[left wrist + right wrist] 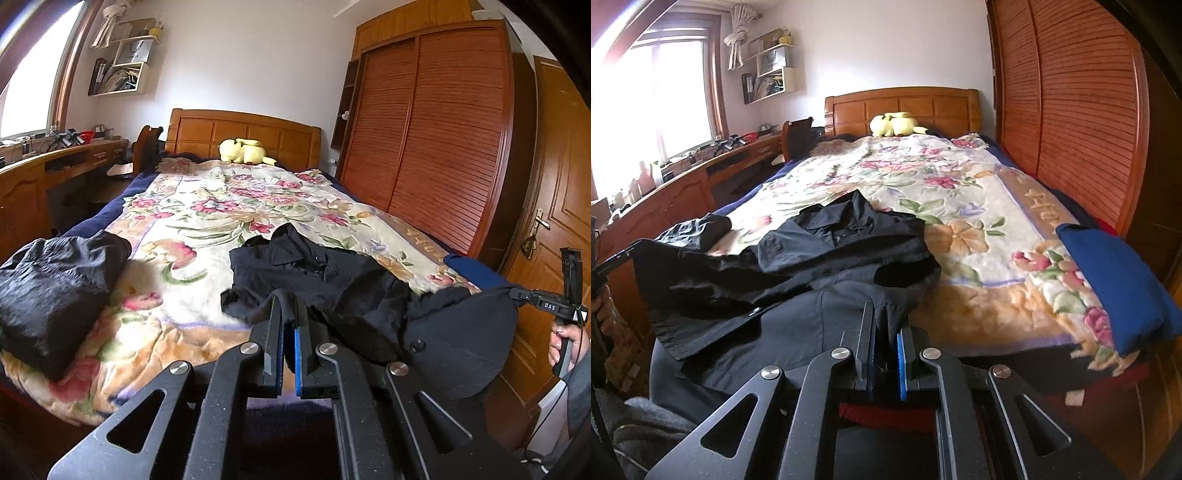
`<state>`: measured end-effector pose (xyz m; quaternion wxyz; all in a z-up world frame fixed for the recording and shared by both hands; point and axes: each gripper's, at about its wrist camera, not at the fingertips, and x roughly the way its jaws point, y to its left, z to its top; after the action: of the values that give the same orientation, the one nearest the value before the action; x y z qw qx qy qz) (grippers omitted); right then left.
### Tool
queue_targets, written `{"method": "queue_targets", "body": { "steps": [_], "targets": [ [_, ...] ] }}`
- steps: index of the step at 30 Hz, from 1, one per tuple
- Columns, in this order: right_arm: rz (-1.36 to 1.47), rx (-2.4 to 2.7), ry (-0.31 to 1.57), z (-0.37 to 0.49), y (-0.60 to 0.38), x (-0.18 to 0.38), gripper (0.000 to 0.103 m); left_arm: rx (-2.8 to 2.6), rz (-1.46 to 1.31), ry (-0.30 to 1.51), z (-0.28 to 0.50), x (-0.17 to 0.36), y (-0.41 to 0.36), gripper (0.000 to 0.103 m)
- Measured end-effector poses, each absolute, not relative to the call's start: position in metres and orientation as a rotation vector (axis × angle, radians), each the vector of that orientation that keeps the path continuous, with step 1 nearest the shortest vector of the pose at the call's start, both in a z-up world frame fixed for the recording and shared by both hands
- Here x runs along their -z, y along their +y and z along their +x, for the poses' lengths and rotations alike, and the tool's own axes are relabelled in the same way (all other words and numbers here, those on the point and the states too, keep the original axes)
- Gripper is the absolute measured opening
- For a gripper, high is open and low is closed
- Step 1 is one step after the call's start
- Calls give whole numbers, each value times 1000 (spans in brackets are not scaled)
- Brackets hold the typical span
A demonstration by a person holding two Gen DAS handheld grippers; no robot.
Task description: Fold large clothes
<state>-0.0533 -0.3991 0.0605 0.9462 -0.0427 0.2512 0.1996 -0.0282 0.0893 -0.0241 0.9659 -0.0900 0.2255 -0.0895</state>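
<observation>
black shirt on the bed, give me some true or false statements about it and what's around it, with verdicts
1. Both claws are shut on the black shirt: left claw, right claw. True.
2. The shirt lies on a plain white sheet. False: it lies on a floral blanket.
3. A yellow plush toy sits by the headboard. True.
4. A folded blue cloth lies at the blanket's near right corner in the right wrist view. True.
5. The wardrobe doors stand open. False: the slatted wardrobe is closed.
</observation>
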Motion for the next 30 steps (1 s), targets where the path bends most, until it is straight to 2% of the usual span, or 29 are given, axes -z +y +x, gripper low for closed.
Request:
{"method": "queue_targets", "body": {
  "steps": [10, 18, 30],
  "targets": [
    [-123, -418, 438, 75, -360, -67, 9, 133, -129, 428, 94, 17, 105, 4],
    [-129, -426, 487, 210, -324, -21, 9, 96, -126, 537, 205, 45, 120, 4],
    [-270, -365, 479, 369, -257, -15, 9, -1, -5, 615, 350, 60, 131, 4]
  ]
}}
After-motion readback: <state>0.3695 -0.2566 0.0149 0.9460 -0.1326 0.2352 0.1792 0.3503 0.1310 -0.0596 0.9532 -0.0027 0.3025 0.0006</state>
